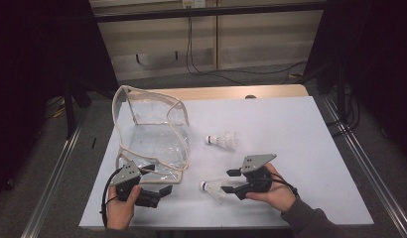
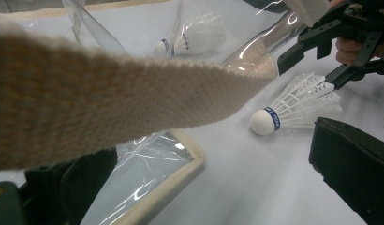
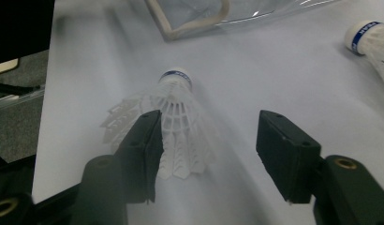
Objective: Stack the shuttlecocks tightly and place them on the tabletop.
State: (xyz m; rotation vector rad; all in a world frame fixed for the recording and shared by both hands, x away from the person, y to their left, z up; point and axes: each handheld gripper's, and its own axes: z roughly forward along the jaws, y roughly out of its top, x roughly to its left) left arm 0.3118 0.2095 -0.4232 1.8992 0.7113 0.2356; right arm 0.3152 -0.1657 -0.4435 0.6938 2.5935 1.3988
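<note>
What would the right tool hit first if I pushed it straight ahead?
The near shuttlecock: its skirt already lies between the right tool's open jaws, against one pad. Past its cork, the line seems to run toward the clear bag's edge, though depth is hard to judge.

free: bare table [image 1: 291,144] right of and behind the right gripper [image 1: 230,180] | blocked: clear bag [image 1: 152,134] fills the left half (webbing rim upright) | blocked: second shuttlecock [image 1: 222,140] lies mid-table | tight: near shuttlecock [image 1: 211,189] lies between both grippers
</note>
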